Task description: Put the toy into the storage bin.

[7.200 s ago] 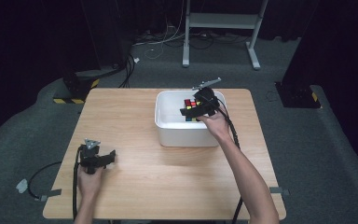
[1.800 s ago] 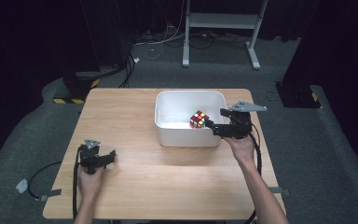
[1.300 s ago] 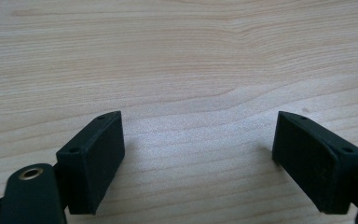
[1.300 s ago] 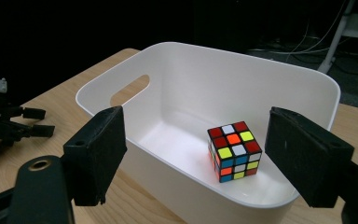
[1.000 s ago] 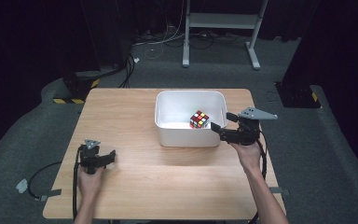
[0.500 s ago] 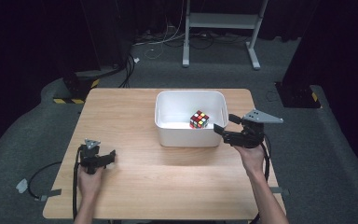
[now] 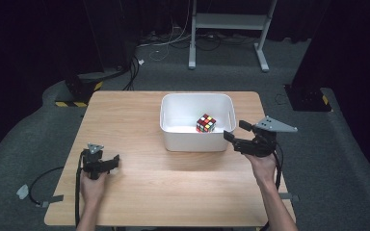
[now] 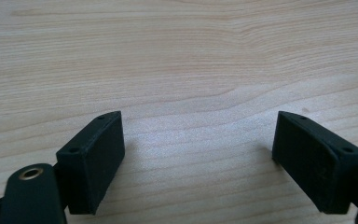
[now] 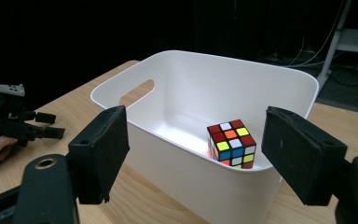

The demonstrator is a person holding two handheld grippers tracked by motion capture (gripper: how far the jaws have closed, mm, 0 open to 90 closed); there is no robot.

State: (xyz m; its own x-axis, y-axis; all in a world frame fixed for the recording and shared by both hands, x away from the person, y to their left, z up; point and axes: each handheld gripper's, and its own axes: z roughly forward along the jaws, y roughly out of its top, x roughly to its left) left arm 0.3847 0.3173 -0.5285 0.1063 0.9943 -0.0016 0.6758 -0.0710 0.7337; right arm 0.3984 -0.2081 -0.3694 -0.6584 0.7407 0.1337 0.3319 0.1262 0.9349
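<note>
Right gripper (image 7: 235, 132) sits just off the white bin (image 7: 173, 139) at its 4 o'clock corner, above the desk (image 7: 139, 178), pointing toward the bin. Its jaws have just been closing, yet the right gripper view shows them apart with nothing between them: released, touching neither bin nor cube. In that view the pads frame the bin's near wall without contact.

Puzzle cube (image 7: 205, 123) rests on the bin floor, toward the bin's 4 o'clock side, close to the wall nearest the right gripper; also seen at (image 9: 230, 143).

Left gripper (image 7: 107, 162) rests at the desk's 8 o'clock area, well apart from the bin. Jaws spread wide over bare wood, holding nothing.
</note>
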